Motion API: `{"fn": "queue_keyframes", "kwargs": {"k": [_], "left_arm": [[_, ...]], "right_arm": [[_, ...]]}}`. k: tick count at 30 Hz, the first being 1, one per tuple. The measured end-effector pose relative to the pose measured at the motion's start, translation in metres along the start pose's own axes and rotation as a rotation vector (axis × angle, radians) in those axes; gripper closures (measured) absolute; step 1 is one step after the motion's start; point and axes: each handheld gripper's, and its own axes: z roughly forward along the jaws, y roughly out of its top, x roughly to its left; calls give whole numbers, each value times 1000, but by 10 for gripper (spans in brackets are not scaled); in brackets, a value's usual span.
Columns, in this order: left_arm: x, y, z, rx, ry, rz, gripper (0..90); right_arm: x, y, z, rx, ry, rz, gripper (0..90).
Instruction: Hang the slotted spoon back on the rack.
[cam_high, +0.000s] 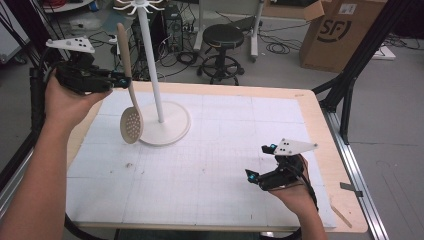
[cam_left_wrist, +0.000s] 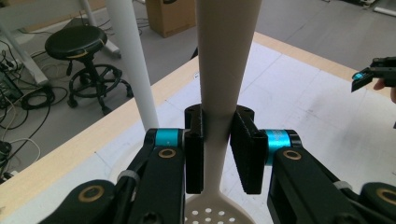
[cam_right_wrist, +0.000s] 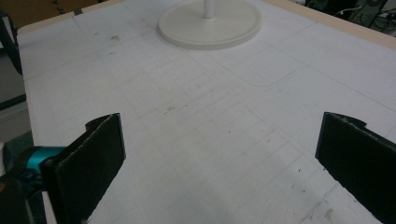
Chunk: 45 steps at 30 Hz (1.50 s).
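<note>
A cream slotted spoon (cam_high: 131, 120) hangs upright, handle up and perforated bowl down, above the white mat's far left part. My left gripper (cam_high: 125, 80) is shut on its handle (cam_left_wrist: 217, 93), both pads pressing its sides; the bowl (cam_left_wrist: 212, 214) shows below the jaws. Just right of the spoon stands a white rack: a round base (cam_high: 167, 122), a tall pole (cam_high: 150, 60) and hooks at its top (cam_high: 137, 6). My right gripper (cam_high: 260, 162) rests low over the mat's near right part, open, with nothing between its pads (cam_right_wrist: 93, 158).
A white gridded mat (cam_high: 215, 160) covers the wooden table (cam_high: 320, 125). Beyond the far edge are a black stool (cam_high: 222, 50), floor cables and a cardboard box (cam_high: 340, 30). A black frame leg (cam_high: 350, 75) stands at the table's right.
</note>
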Motion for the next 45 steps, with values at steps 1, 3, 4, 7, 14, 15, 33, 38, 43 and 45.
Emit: {"fn": "queue_keyframes", "kwargs": {"k": [1,3,4,7,14,15,33,38,43,45], "left_arm": [[1,2,1,1,6,-2,756],[2,5,2,4,14,-6,757],[3,7,2,10,20,-9,756],[7,11,4,17,39,-14,757],[11,20,6,31,61,-12,756],[12,21,7,33,62,-15,757],[17,32,19,87,116,-19,757],[17,32,21,105,128,-14,756],[19,31,21,98,131,-26,756],[20,31,20,95,130,-35,757]], "right_arm": [[-1,0,0,2,-1,5,2],[-2,-1,-1,-1,-1,7,2],[-3,-2,-1,-2,-4,5,2],[-4,-2,-2,-3,-1,9,2],[-4,-3,-3,-8,-1,11,2],[-4,-3,-4,-7,-2,10,2],[-8,-7,-10,-13,-9,26,2],[-8,-8,-10,-14,-7,31,2],[-8,-8,-10,-12,-7,29,2],[-8,-8,-10,-12,-8,28,2]]}}
